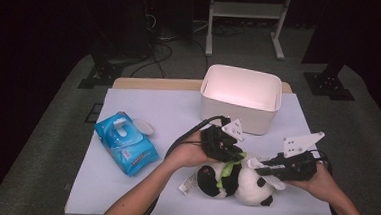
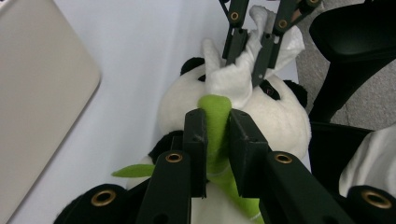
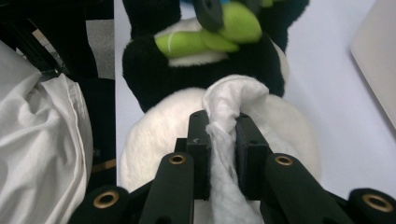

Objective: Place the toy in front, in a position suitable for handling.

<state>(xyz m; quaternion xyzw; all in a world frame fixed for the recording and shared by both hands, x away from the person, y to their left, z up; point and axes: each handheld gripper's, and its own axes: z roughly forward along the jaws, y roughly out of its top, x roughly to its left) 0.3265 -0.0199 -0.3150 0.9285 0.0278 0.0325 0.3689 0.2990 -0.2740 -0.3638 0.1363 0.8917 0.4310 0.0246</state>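
Note:
A black-and-white panda plush point(image 1: 239, 183) lies on its side at the table's front right. My left gripper point(image 1: 236, 158) comes in from the left and is shut on the plush's green felt leaf point(image 2: 214, 105), pinched between both jaws. The right gripper point(image 1: 255, 165) reaches in from the right, shut on a crumpled white wipe point(image 3: 233, 93) that rests on the panda's white head point(image 3: 159, 121). In the left gripper view the right gripper point(image 2: 252, 51) holds the wipe point(image 2: 229, 79) just beyond the leaf. The two grippers' tips are close together over the plush.
A white rectangular bin point(image 1: 240, 98) stands at the back of the white-covered table point(image 1: 178, 112), right behind the hands. A blue pack of wet wipes point(image 1: 125, 142) lies on the left with its lid flipped open. A white label point(image 1: 186, 186) hangs off the plush near the front edge.

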